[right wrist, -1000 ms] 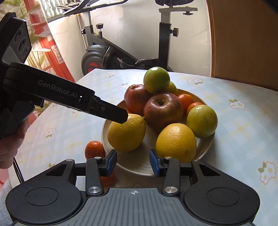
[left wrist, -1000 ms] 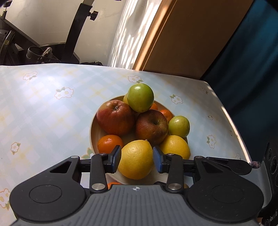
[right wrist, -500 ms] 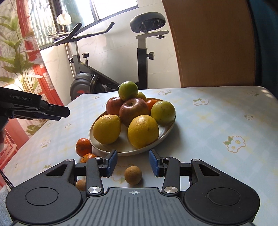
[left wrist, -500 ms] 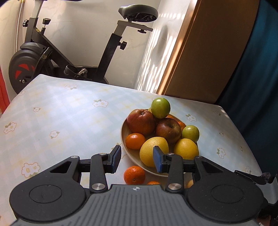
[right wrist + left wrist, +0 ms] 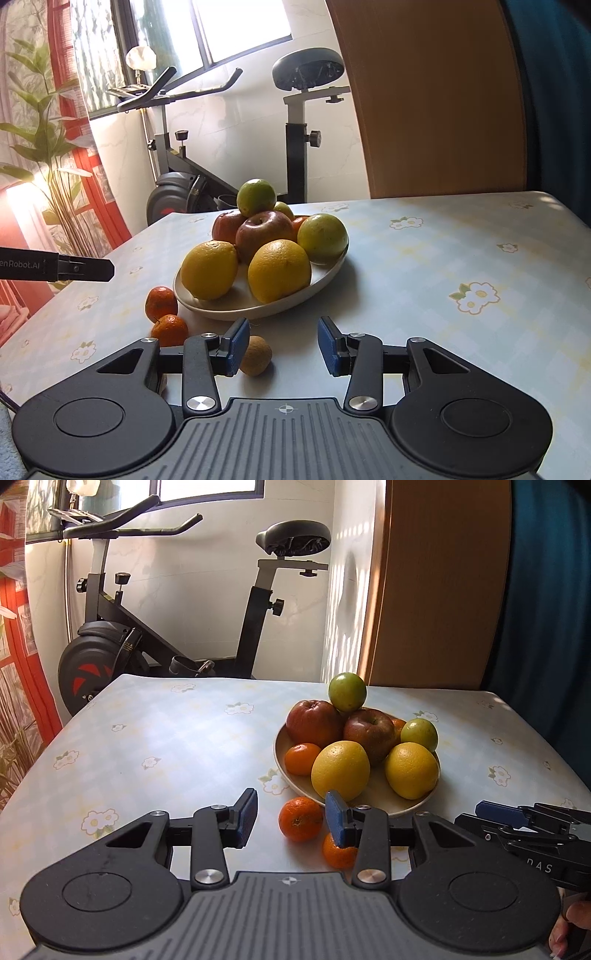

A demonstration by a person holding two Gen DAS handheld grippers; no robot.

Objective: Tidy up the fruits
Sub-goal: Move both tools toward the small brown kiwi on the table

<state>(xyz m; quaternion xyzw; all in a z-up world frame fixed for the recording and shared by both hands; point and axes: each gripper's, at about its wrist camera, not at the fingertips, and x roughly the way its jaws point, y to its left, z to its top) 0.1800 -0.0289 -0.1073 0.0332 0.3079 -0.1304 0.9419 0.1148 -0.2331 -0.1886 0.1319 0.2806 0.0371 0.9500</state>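
Heaped fruit plate (image 5: 417,805) right of centre on the flowered table (image 5: 166,738).
Left gripper (image 5: 291,819) and right gripper (image 5: 282,347) both stand partly open, holding nothing; two mandarins (image 5: 301,818) lie at the plate's near edge.

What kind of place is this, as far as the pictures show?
Most likely a room in a home, perhaps a dining corner. An exercise bike stands by a window, and a table with a flowered cloth carries a plate heaped with apples and citrus.
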